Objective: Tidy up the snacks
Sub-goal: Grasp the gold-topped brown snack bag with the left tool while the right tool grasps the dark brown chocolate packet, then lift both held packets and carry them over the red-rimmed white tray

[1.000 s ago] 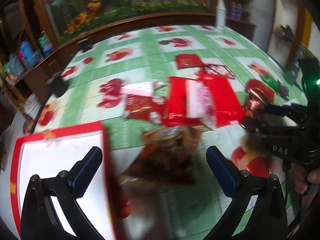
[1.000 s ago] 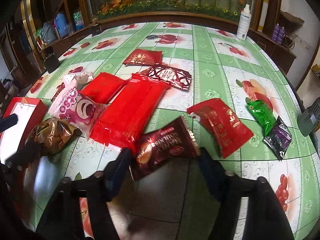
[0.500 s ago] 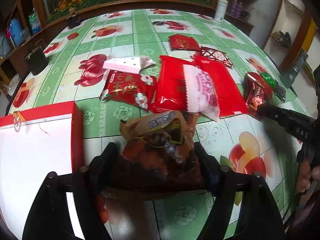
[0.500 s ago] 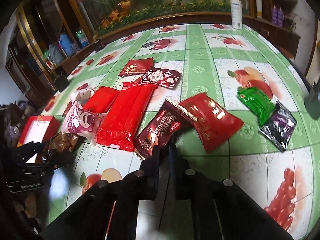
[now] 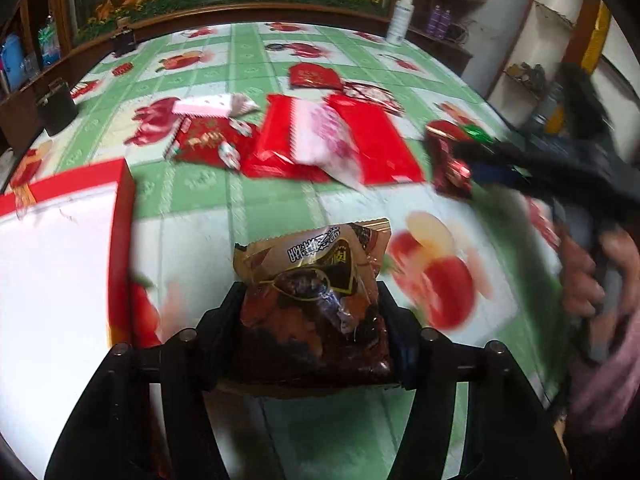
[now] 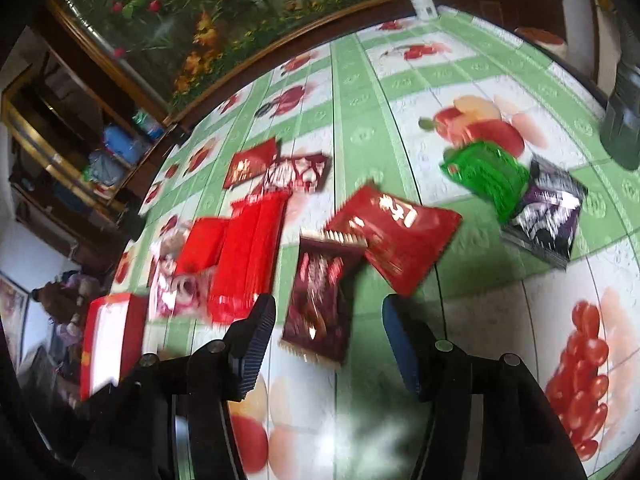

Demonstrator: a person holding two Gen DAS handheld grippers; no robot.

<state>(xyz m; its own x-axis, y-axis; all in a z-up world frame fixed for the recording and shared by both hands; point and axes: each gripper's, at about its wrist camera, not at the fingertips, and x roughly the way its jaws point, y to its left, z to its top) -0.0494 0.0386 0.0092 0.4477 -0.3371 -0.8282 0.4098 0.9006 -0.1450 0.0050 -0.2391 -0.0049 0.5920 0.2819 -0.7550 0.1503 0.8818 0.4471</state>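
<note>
1. While its jaws are closing, a brown snack bag (image 5: 316,300) is pinched by the left hand-held gripper (image 5: 316,316) above the worktop (image 5: 280,200), beside a red box (image 5: 120,240).
2. A maroon packet (image 6: 320,300) is lying between the opening jaws of the right hand-held gripper (image 6: 328,328), crowded by red packets (image 6: 248,256).

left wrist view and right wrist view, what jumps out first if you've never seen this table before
The brown snack bag fills the near centre of the left wrist view, squeezed between the closing jaws of the left tool, beside a red and white box on the left. In the right wrist view, the right tool is opening around a dark red packet, untouched. Behind it, red packets are scattered over the green fruit-print tablecloth.
</note>
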